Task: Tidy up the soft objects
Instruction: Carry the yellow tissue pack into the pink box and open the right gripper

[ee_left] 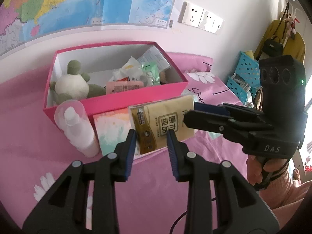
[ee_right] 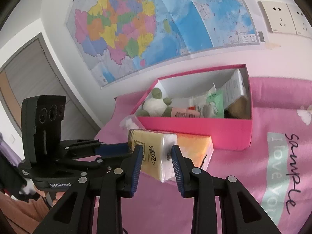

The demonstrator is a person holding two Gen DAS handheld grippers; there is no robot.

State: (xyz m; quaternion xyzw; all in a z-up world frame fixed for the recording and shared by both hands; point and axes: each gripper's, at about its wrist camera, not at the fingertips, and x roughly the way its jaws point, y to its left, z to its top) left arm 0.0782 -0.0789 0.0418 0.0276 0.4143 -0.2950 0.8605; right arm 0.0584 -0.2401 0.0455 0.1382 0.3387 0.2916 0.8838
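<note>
Bed (ee_left: 159, 187): pink cover with white flower prints and lettering; carries all items below.
Box (ee_left: 136, 99): pink outside, white inside, lid off; sits toward the wall edge of the bed, under the wall map (ee_left: 58, 5).
Box contents: plush toy (ee_left: 72, 83) in green and white at the left end; assorted wrapped packets (ee_left: 134, 74) fill the middle and right.
Tissue pack (ee_left: 165, 122): yellow-brown wrapper, raised clear of the bed just in front of the box's near wall; one claw grips each end.
Pastel pack (ee_left: 111, 128): lies against the box's near wall, partly under the tissue pack.
Spray bottle (ee_left: 78, 128): white, clear cap, upright at the box's near left corner.
Left claw (ee_left: 151, 136): pads pinching the near end of the tissue pack.
Right claw (ee_right: 156, 152): pads pinching the opposite end of the tissue pack.
</note>
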